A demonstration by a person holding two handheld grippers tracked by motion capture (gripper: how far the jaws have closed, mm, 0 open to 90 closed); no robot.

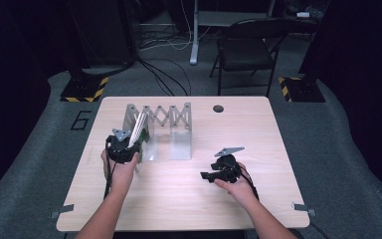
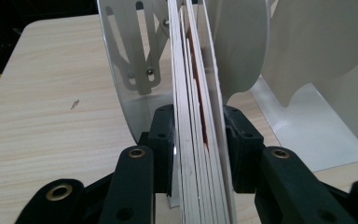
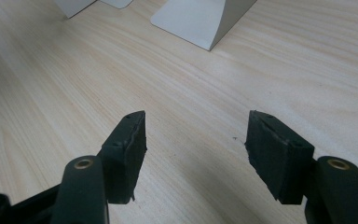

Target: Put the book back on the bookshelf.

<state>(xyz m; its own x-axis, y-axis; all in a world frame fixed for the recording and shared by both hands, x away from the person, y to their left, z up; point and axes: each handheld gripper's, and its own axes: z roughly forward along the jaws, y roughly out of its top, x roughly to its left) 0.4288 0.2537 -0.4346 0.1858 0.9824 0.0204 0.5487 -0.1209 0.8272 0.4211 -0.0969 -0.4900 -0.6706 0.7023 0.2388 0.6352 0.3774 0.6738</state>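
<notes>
Forearms: two bare forearms reach in over the near edge of the wooden table (image 1: pixel 179 199), each hand wrapped around a black gripper.
Stack of boards: a thin bundle of white sheets (image 2: pixel 200 140), with an orange-brown layer showing between them, stands on edge and leans slightly at the left end of the rack, seen from above as a pale slanted slab (image 1: pixel 139 127).
Left gripper: the left gripper (image 2: pixel 198 140) has its jaws set either side of the bundle low down, the black pads (image 2: pixel 164 140) lying against its outer faces with a thin sliver of light at the left one; from above it sits at the rack's left end (image 1: pixel 124 147).
Rack: a white metal folding rack (image 1: pixel 165 124) with a scissor lattice along its back and upright divider plates; one curved plate (image 2: pixel 135 70) stands just left of the bundle, another (image 2: pixel 242 46) just right.
Right gripper: the right gripper (image 3: pixel 193 149) hovers low over bare wood, jaws apart with nothing between them, well away from the rack towards the table's right side (image 1: pixel 219 172).
Table hole: a dark round grommet (image 1: pixel 218 108) near the far edge.
Beyond: a folding chair (image 1: pixel 246 50) and loose cables (image 1: pixel 164 74) on grey carpet.
</notes>
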